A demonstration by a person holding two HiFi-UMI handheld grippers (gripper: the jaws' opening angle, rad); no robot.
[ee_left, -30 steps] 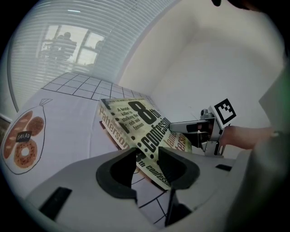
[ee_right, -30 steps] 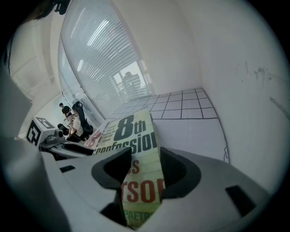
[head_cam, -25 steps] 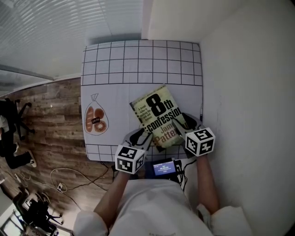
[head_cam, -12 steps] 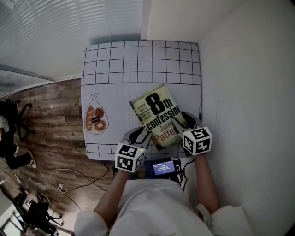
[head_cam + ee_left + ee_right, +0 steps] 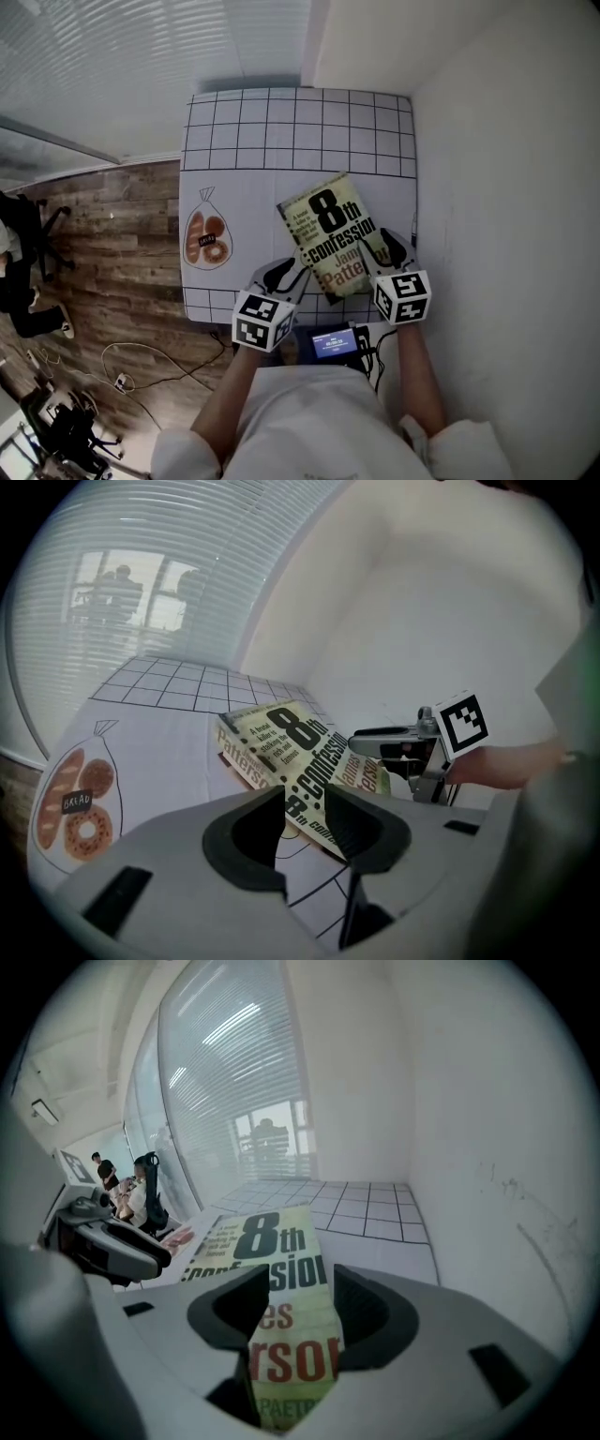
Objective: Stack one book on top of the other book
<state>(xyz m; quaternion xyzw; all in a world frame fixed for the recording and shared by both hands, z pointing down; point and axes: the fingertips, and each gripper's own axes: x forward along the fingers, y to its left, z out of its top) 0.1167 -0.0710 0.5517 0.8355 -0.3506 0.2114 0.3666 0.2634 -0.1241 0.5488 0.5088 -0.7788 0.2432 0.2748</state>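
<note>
Left gripper [image 5: 305, 799]: nearest us. Its jaws have just been closing, and the near corner of the book [image 5: 291, 738] sits wedged between the pads. We read it as clamped on that corner.
Right gripper [image 5: 291, 1283]: its jaws stand wide astride the book's near right edge and have just eased apart a little. The cover runs through the gap, but we judge the pads loose, not pinching.
Book: a thick paperback lying cover up and skewed on the near right part of the table [image 5: 281, 122]. It rests across the lower book [image 5: 242, 761], and its near corner looks to jut past it.
Lower book: we see only a strip of its cover, under the book's left edge.
Handling: we expect moderate weight. The cover looks glossy and may slide on the one beneath. The pages are soft and would sag if lifted by one corner.
Where to hold: we would pinch both near edges, deep enough to catch every page, or nudge it square.
Head view alone: it shows the layout, with the book's skew, the bread drawing [image 5: 206, 239] to its left and the grid squares beyond. The lower book is nearly hidden here.
Left gripper view alone: it shows the lower book's strip and the right gripper side-on.
Right gripper view alone: it shows the cover running through that gripper's gap.
</note>
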